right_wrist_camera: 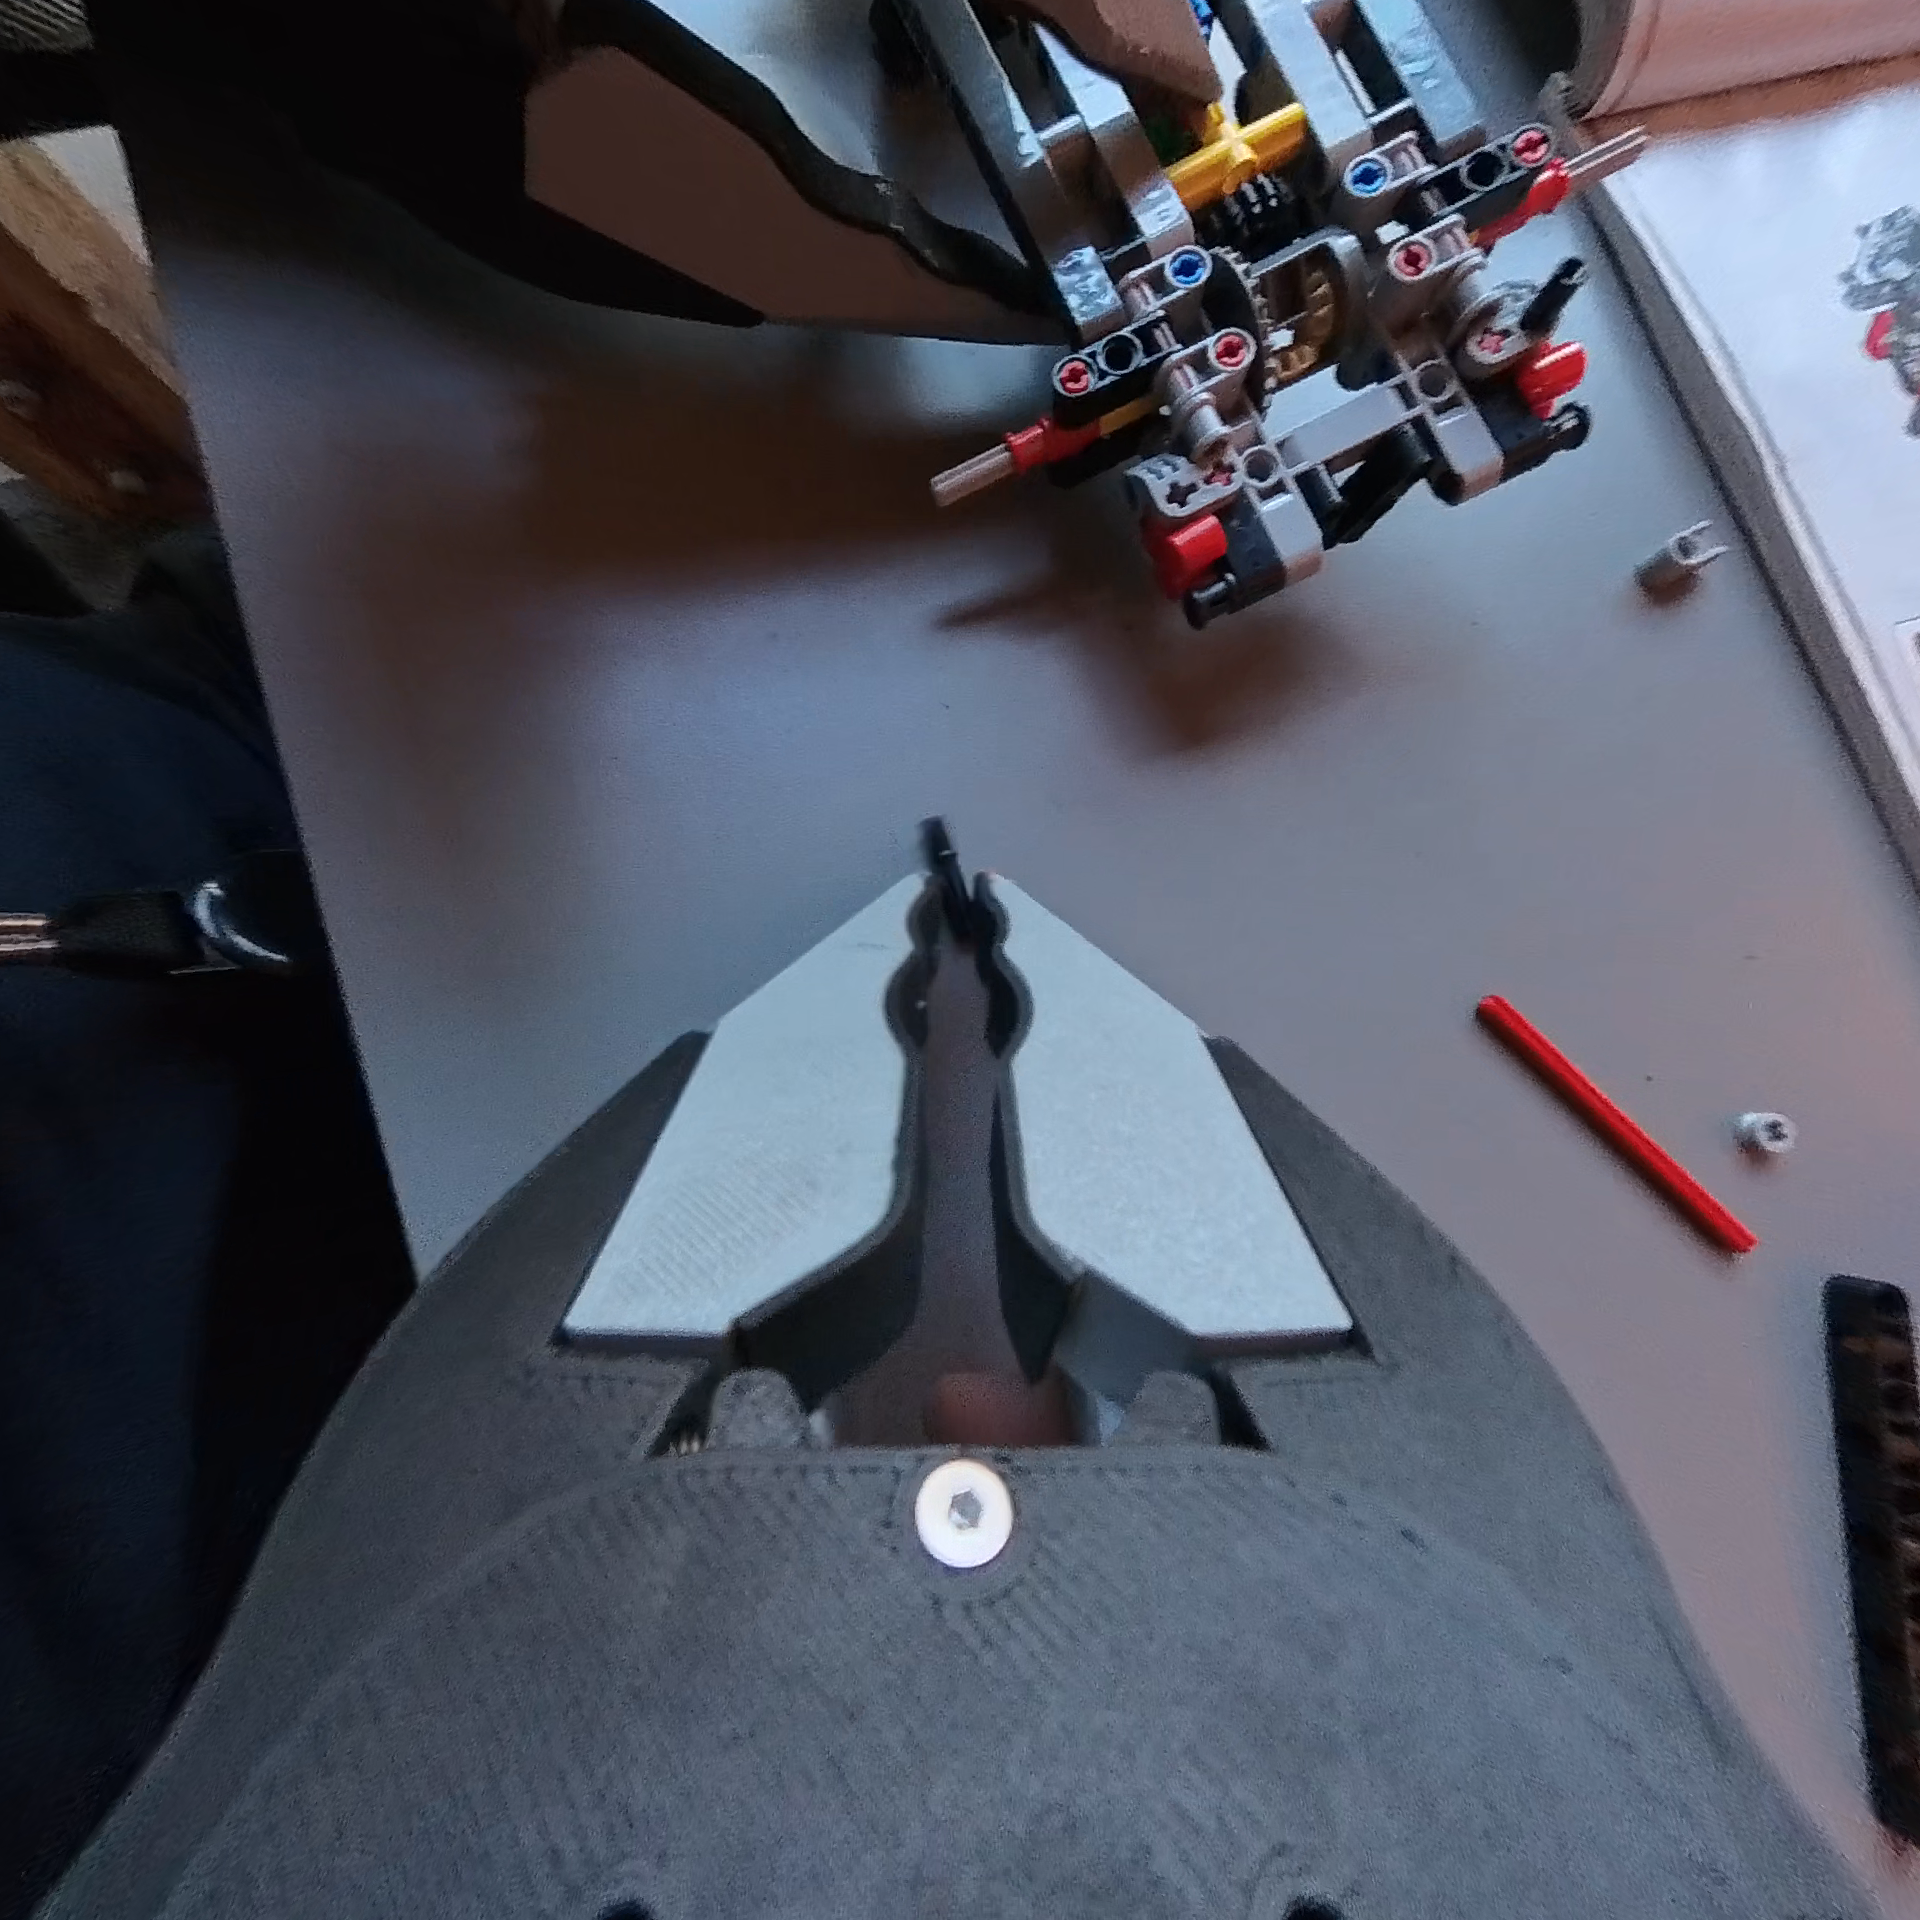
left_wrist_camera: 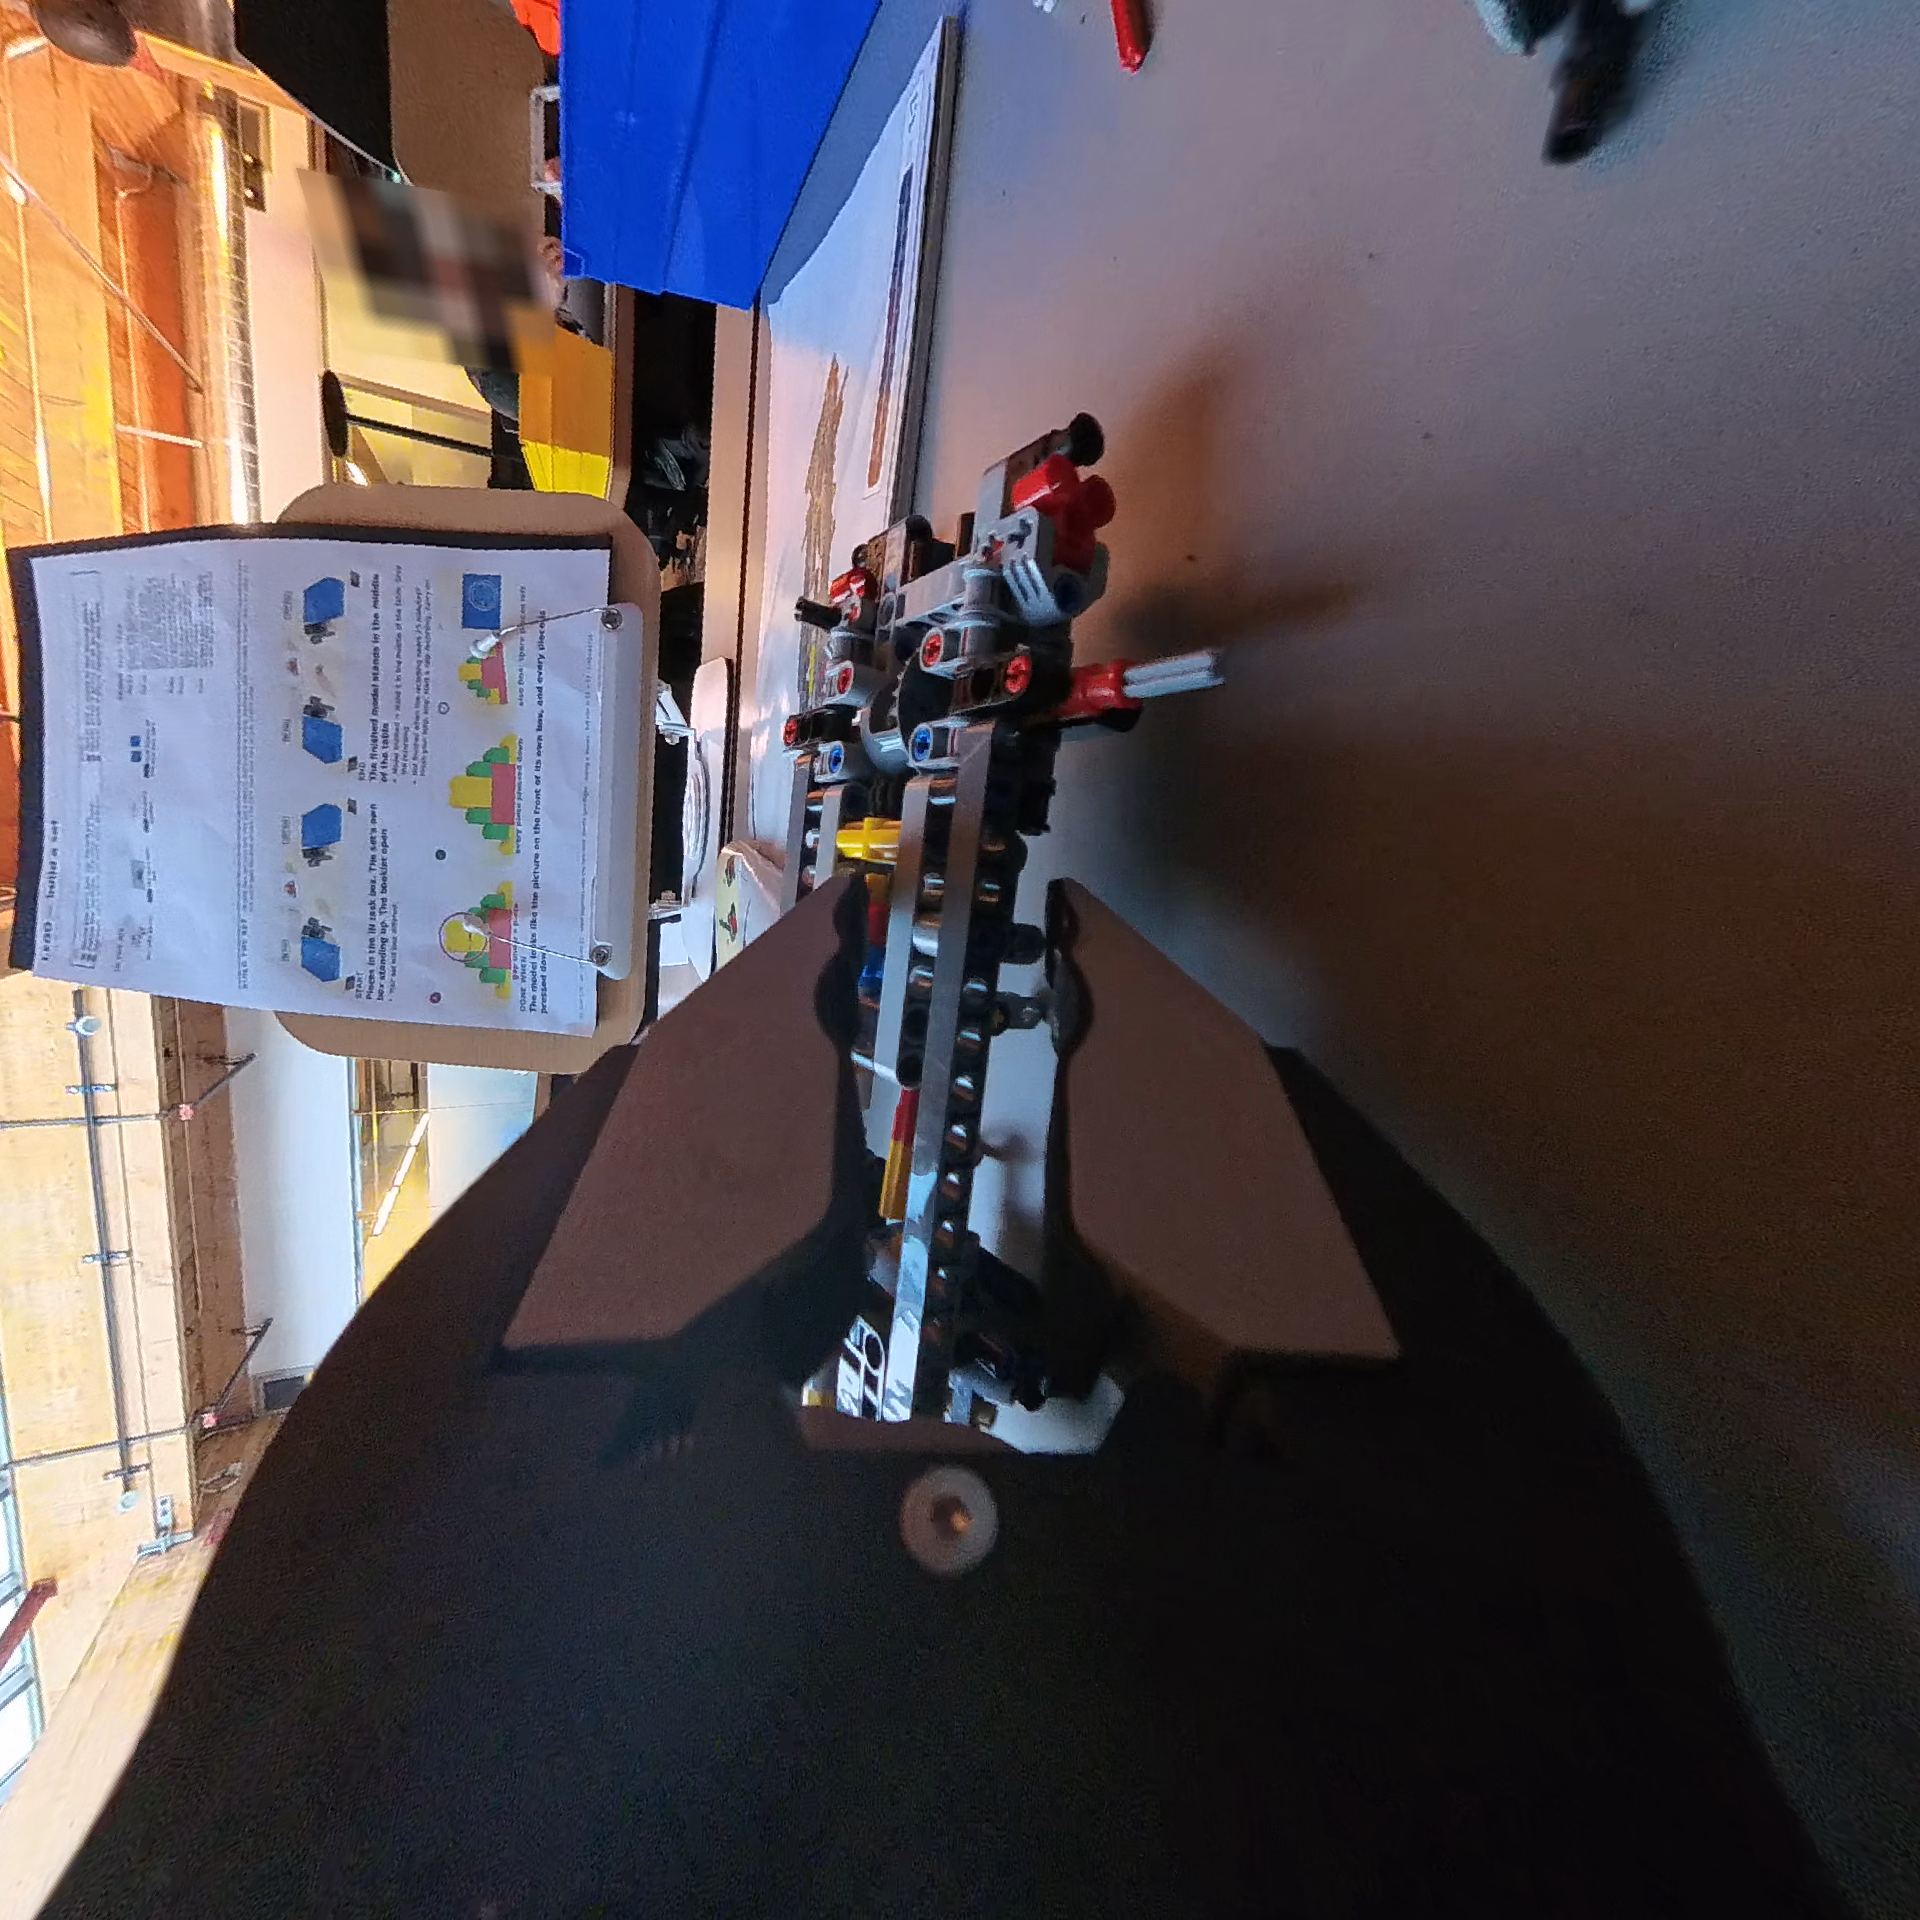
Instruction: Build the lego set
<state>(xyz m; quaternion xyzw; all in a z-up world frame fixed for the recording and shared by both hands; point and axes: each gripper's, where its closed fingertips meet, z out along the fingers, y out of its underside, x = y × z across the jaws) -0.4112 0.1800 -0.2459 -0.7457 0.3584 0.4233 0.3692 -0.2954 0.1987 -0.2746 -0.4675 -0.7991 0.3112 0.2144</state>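
Note:
My left gripper (left_wrist_camera: 956,904) is shut on a long grey and black technic model (left_wrist_camera: 966,644) with red, blue and yellow pins. The model runs between the two fingers and juts out beyond them over the grey table (left_wrist_camera: 1455,520). In the right wrist view the model (right_wrist_camera: 1299,343) hangs tilted above the table, with the left gripper's finger (right_wrist_camera: 727,208) against its side. My right gripper (right_wrist_camera: 956,888) is shut on a small black pin (right_wrist_camera: 940,852) that sticks out past the fingertips. It is above the table, below and to the left of the model.
A red axle (right_wrist_camera: 1616,1122), a small grey bush (right_wrist_camera: 1764,1130), a grey connector (right_wrist_camera: 1678,561) and a black beam (right_wrist_camera: 1881,1538) lie on the table to the right. A booklet (right_wrist_camera: 1849,364) lies at the far right. A blue box (left_wrist_camera: 707,135) and a printed sheet on a stand (left_wrist_camera: 332,779) are behind. Tip to tip, the grippers are about 12 cm apart.

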